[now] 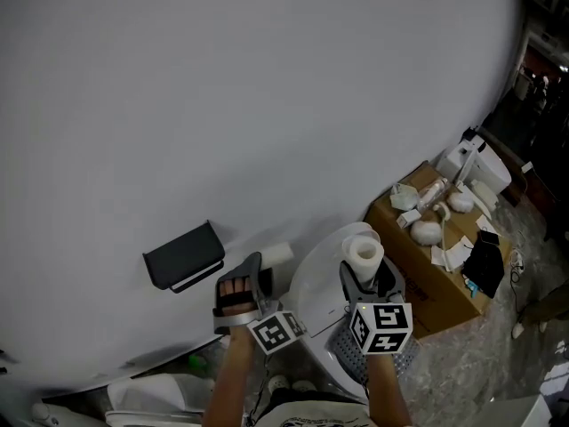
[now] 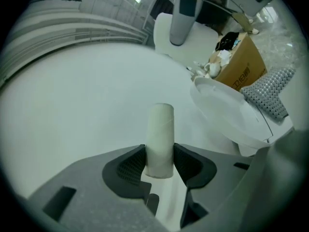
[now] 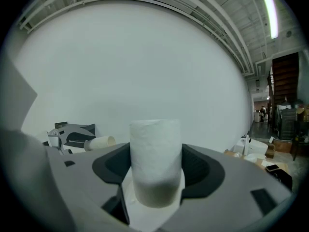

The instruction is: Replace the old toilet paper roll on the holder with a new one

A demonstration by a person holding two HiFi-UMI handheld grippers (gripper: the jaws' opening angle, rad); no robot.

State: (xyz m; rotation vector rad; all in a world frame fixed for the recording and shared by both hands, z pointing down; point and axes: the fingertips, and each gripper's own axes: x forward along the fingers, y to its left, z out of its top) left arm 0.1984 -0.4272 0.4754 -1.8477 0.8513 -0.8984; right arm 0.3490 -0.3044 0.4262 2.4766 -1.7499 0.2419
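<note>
An empty cardboard tube stands upright between the pads of my left gripper, which is shut on it. In the head view that tube sticks out of the left gripper, just right of the dark wall holder. My right gripper is shut on a full white toilet paper roll, held upright. From the head view the roll and right gripper hang over the white toilet. The right gripper view shows the holder and the tube at far left.
A white wall fills the background. A cardboard box with white clutter stands to the right of the toilet. A grey perforated bin sits by the toilet, below my right hand. Dark objects and bags lie on the floor at far right.
</note>
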